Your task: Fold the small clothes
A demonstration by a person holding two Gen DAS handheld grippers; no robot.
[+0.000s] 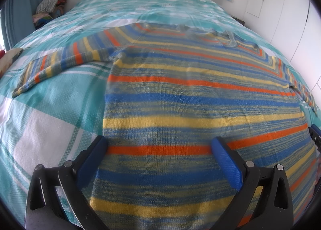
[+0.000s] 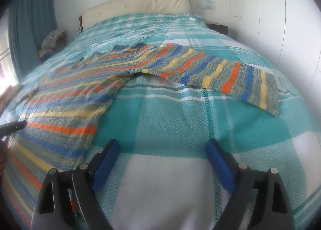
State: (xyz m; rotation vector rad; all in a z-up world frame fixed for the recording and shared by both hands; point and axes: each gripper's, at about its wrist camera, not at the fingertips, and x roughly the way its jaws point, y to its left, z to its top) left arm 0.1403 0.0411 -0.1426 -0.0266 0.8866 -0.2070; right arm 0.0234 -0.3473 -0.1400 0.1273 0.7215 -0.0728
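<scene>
A small knitted sweater (image 1: pixel 180 93) with orange, blue and yellow stripes lies flat on the bed, neck toward the headboard, both sleeves spread out. My left gripper (image 1: pixel 159 143) is open and empty, hovering over the sweater's lower body near its left side edge. In the right wrist view the sweater (image 2: pixel 76 97) lies to the left, with its right sleeve (image 2: pixel 220 73) stretched out across the bedspread. My right gripper (image 2: pixel 162 145) is open and empty over bare bedspread just right of the sweater's hem. The left gripper's tip (image 2: pixel 14 125) shows at the left edge.
The bed is covered by a teal and white checked bedspread (image 2: pixel 180 113) with a cream headboard (image 2: pixel 140 3) at the far end. A pile of clothes (image 1: pixel 50 7) sits beside the bed at the far left. White wardrobe doors (image 2: pixel 280 19) line the right side.
</scene>
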